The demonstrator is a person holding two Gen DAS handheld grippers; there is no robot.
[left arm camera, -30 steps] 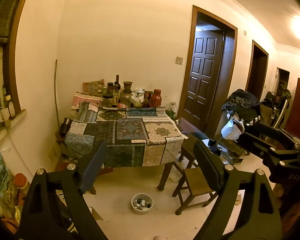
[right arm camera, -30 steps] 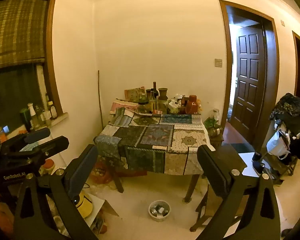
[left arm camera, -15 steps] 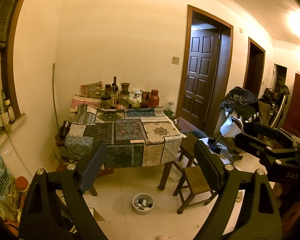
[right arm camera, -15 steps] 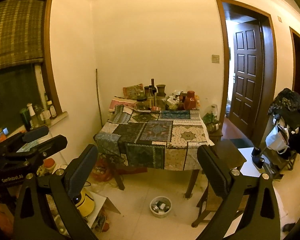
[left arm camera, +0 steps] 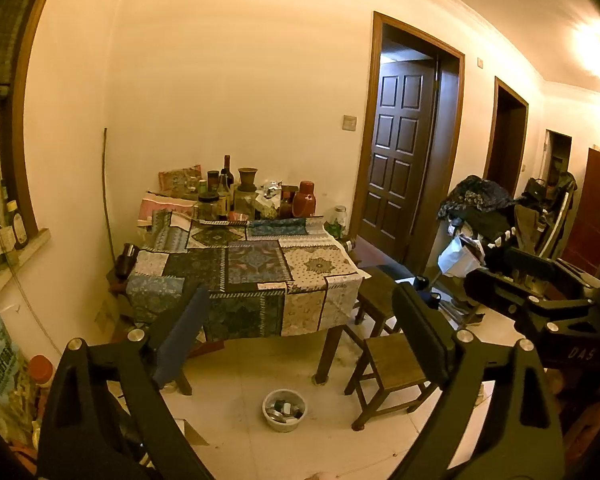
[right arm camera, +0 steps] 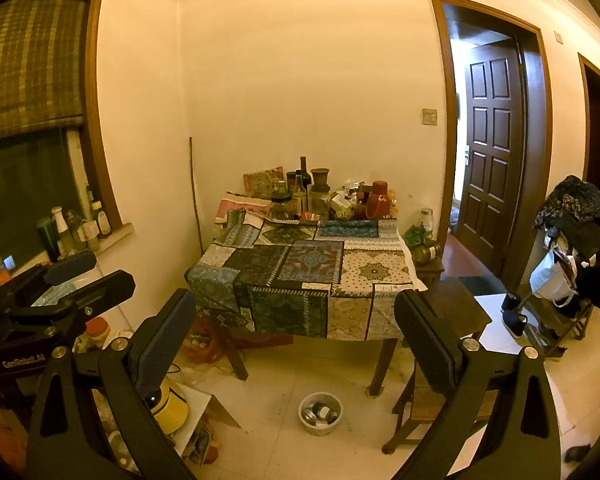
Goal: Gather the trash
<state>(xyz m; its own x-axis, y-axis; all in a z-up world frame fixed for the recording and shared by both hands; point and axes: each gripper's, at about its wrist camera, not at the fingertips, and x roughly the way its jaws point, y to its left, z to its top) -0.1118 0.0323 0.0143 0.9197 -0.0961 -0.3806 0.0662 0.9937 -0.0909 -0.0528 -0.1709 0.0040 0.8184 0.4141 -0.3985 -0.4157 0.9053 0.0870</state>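
A small white bowl [left arm camera: 284, 410] holding scraps sits on the tiled floor in front of the table; the right wrist view shows the same bowl [right arm camera: 320, 413]. The table [left arm camera: 244, 276] wears a patchwork cloth, with bottles, jars and a red flask [left arm camera: 304, 199] crowded at its far end. My left gripper [left arm camera: 300, 332] is open, held well back from the table with nothing between its fingers. My right gripper [right arm camera: 296, 334] is also open and holds nothing. Each gripper appears at the edge of the other's view.
Two wooden stools [left arm camera: 396, 364] stand right of the table. An open dark door [left arm camera: 404, 156] lies beyond. A rack piled with clothes and bags [left arm camera: 484, 216] stands at right. Bottles line the windowsill [right arm camera: 72, 228]. Boxes and a yellow object [right arm camera: 168, 402] clutter the floor at left.
Both views have drifted slightly, so the table and bowl sit a touch lower and nearer in frame. Both grippers stay open and hold nothing.
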